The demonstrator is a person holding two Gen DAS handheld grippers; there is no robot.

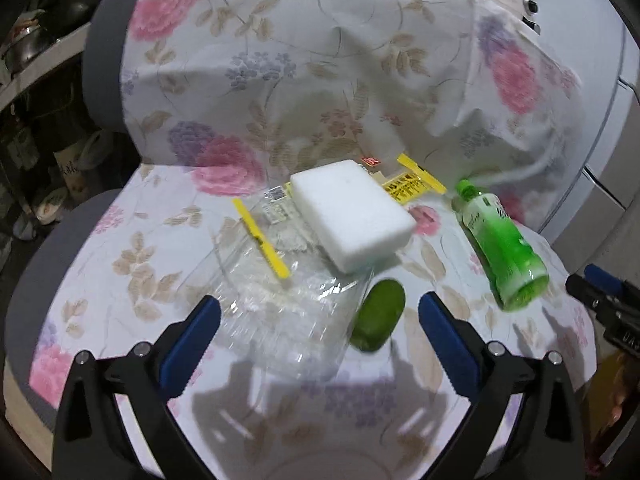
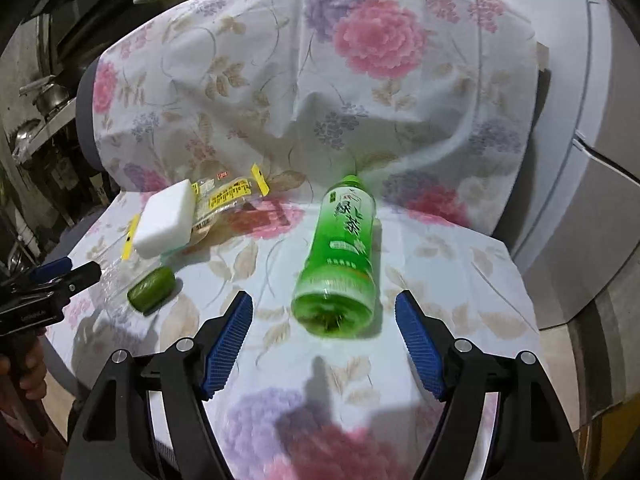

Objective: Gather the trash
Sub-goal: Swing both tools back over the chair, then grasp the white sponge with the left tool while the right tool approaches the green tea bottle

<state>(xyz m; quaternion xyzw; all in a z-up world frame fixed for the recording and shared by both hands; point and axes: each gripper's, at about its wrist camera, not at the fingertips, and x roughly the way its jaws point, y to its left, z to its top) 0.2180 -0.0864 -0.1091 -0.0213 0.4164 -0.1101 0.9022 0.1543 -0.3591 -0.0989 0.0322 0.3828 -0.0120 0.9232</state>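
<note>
Here: green bottle (image 2: pixel 340 256) lying sideways, contents unclear; clear plastic packaging (image 1: pixel 280 300) crumpled.

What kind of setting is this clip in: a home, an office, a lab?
Probably a home, near a kitchen. The trash lies on a chair draped with a floral sheet, metal pots sit on shelves to the left, and a pale appliance, perhaps a fridge, stands to the right.
</note>
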